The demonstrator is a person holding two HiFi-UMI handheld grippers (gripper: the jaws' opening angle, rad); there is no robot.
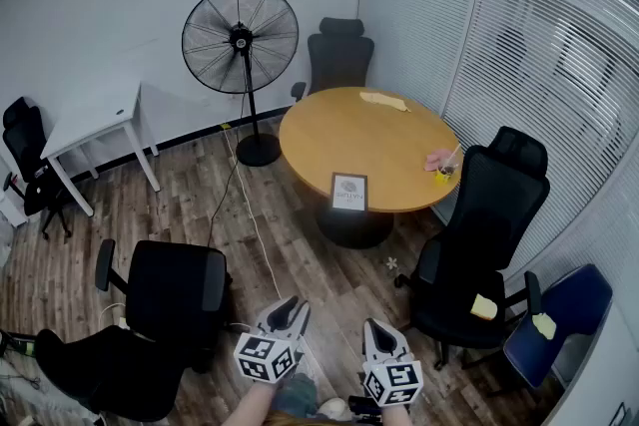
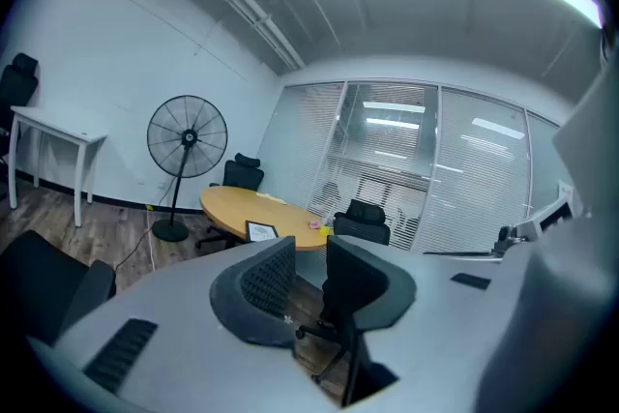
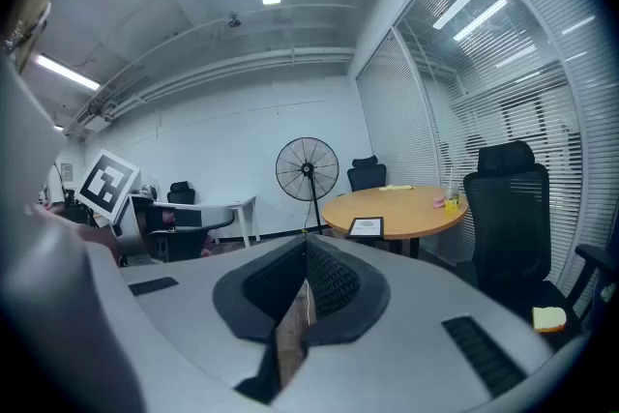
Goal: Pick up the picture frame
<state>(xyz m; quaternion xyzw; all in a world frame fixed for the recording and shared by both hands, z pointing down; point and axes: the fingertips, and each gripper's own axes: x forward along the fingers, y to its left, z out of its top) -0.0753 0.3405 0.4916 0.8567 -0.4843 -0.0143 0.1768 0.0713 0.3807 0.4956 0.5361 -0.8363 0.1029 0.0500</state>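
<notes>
Nothing done yet: the picture frame (image 1: 349, 192) sits untouched on the table (image 1: 321, 127), far from my gaping, empty left tool (image 1: 286, 310) and closed right tool (image 1: 378, 328).

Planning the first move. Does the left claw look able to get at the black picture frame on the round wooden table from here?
Probably not: the open left claw hangs far short of the black picture frame at the near edge of the round wooden table. Wooden floor between leaves the approach free.
</notes>
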